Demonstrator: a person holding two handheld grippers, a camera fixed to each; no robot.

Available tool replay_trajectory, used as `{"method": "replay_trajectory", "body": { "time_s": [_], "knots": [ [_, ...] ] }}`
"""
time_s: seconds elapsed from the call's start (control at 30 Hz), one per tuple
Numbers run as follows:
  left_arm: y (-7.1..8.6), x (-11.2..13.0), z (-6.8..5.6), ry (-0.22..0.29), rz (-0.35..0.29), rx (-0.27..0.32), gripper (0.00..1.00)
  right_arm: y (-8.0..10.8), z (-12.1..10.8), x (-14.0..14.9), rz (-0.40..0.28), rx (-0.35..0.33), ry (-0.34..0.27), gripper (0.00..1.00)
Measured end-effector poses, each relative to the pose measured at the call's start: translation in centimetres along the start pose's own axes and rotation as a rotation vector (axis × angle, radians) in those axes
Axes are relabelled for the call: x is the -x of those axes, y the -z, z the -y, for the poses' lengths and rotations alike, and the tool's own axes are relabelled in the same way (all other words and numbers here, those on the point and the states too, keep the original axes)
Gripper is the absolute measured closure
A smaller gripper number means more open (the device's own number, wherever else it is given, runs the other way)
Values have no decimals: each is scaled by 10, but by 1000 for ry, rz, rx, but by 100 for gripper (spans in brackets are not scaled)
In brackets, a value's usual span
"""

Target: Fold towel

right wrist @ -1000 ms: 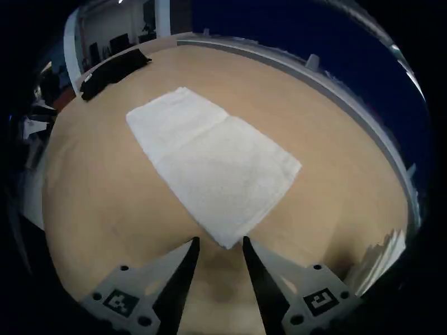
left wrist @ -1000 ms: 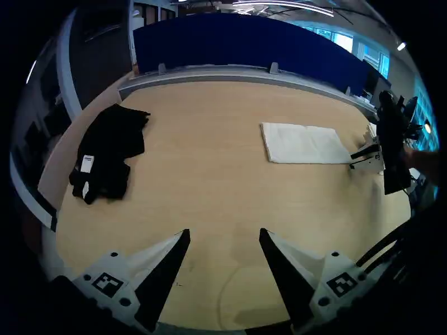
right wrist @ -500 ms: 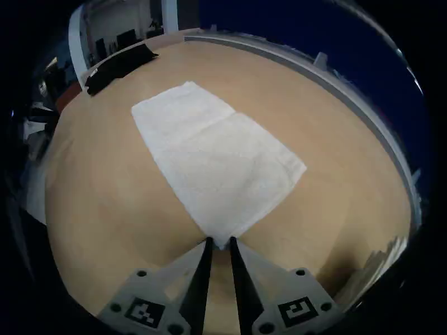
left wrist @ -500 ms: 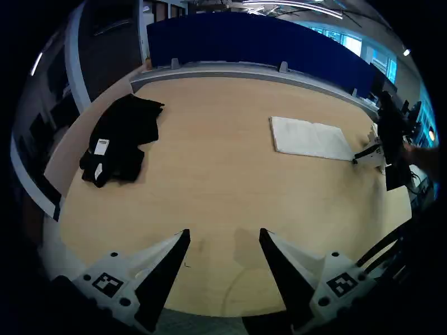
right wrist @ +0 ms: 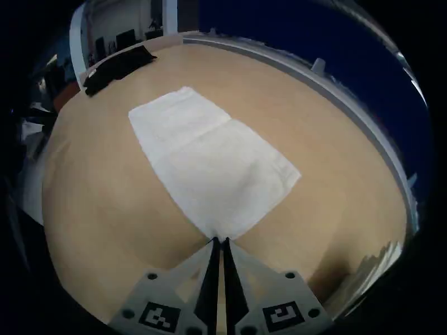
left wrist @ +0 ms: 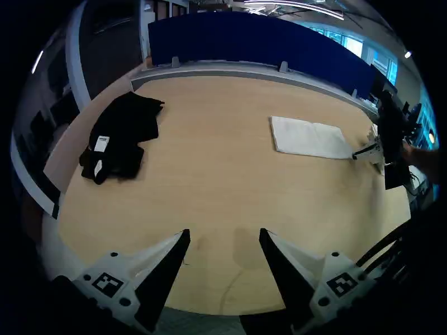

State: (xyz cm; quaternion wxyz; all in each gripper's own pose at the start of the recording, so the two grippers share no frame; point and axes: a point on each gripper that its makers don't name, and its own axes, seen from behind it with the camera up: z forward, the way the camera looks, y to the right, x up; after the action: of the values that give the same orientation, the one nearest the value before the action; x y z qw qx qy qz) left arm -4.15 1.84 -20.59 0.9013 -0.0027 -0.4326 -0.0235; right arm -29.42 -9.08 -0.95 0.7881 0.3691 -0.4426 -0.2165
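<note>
A pale wooden tabletop (left wrist: pixel 223 167) carries a flat white rectangular terry towel (right wrist: pixel 212 167). Its near corner is pinched between the closed fingers of the right gripper (right wrist: pixel 219 240). The left gripper (left wrist: pixel 223 231) hovers over bare wood with its fingers spread, empty. A crumpled black garment (left wrist: pixel 120 137) lies well apart from the towel.

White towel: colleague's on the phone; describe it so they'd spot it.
On the wooden table beside the blue partition, the white towel lies flat, its nearest corner in the jaws of the right gripper. Unlike the crumpled black garment at the far end, it is pale and rectangular.
</note>
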Motion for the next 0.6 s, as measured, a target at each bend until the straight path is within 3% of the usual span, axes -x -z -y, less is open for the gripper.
{"method": "replay_trajectory", "body": {
  "time_s": [0.2, 0.6],
  "knots": [
    [2, 2, -1, 5, 0, 6, 8, 9, -2, -16, -16, 9, 16, 96],
    [14, 5, -2, 22, -7, 6, 8, 33, -6, -87, -77, 33, 123, 96]
  ]
}}
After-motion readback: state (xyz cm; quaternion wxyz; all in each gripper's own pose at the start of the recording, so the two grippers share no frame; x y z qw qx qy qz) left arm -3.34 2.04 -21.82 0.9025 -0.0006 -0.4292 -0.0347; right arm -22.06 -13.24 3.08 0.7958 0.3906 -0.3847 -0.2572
